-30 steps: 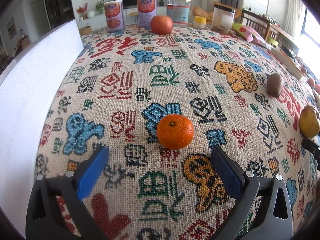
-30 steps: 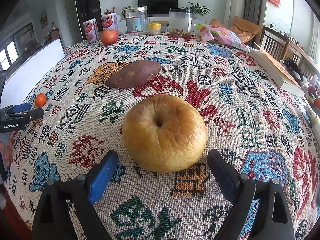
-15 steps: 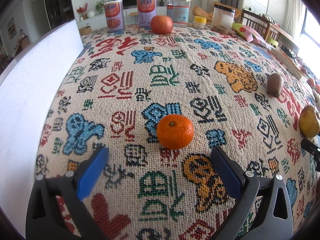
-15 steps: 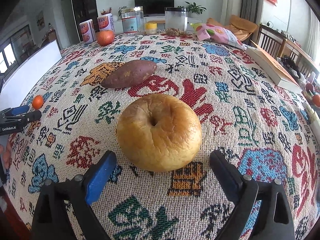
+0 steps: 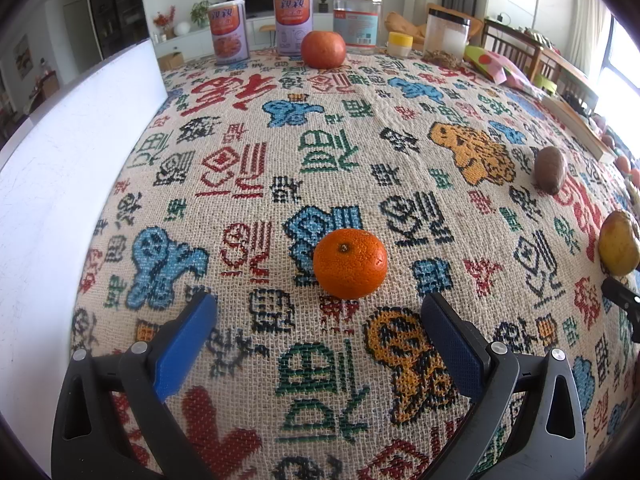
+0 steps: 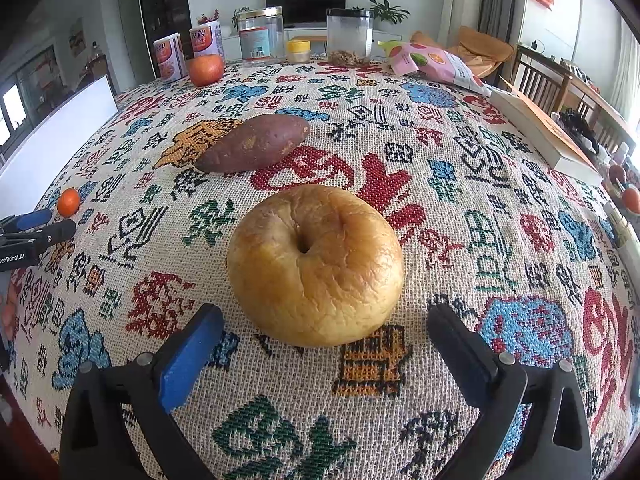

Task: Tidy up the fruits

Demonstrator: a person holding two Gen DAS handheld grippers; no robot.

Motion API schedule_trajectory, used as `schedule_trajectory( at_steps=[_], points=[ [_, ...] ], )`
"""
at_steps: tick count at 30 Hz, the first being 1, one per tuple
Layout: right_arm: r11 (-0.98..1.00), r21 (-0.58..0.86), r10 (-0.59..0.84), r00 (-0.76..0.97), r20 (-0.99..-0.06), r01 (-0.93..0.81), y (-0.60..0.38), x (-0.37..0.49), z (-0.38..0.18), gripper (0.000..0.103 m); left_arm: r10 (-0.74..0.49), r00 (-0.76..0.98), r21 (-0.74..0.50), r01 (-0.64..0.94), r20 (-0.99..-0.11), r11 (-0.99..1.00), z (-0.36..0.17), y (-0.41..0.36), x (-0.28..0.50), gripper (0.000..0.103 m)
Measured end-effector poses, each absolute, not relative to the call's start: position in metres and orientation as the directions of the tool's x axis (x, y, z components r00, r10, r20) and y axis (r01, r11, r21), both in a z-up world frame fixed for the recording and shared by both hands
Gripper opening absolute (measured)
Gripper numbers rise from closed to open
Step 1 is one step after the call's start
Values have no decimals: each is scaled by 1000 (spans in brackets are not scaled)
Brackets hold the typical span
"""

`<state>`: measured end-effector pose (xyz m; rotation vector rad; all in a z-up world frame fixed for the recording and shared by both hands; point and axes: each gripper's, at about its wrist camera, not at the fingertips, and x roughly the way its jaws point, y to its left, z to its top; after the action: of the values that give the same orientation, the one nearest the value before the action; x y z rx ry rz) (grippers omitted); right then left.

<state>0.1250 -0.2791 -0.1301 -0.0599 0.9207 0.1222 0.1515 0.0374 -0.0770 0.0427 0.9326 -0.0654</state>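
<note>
- Right wrist view: the right tool (image 6: 324,324) is pointing down at the table (image 6: 500,216), jaws released; they have just been widening, with nothing pressed between the pads.
- The yellow apple (image 6: 315,264) is sitting dead ahead of the right tool, just beyond the fingertips, centred on the gap, stem pit facing up. It is nearly round, so no long axis is mattering here; the spread is looking only slightly wider than the fruit.
- The sweet potato (image 6: 256,143) is lying farther ahead and a little left, its long axis running crosswise, low-left to high-right.
- Left wrist view: the left tool (image 5: 318,314) is standing open and empty, with the mandarin (image 5: 350,263) just ahead of its fingertips, slightly right of centre and apart from both pads.
- Judgement: each hand is lining up on its own nearest fruit; the right one is needing a straight push forward and down so the pads bracket the apple at its widest girth.
- Risk, as judged: the margin on the apple is looking thin, so a pad may be nudging it.
</note>
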Motion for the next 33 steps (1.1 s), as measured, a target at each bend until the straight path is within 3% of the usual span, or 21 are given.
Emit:
schedule_trajectory(
  at_steps=[33],
  points=[
    [991, 2, 81, 598, -797, -131, -280, 125, -130, 103, -73, 548, -5, 125, -834, 992, -75, 39, 150, 102]
  ],
)
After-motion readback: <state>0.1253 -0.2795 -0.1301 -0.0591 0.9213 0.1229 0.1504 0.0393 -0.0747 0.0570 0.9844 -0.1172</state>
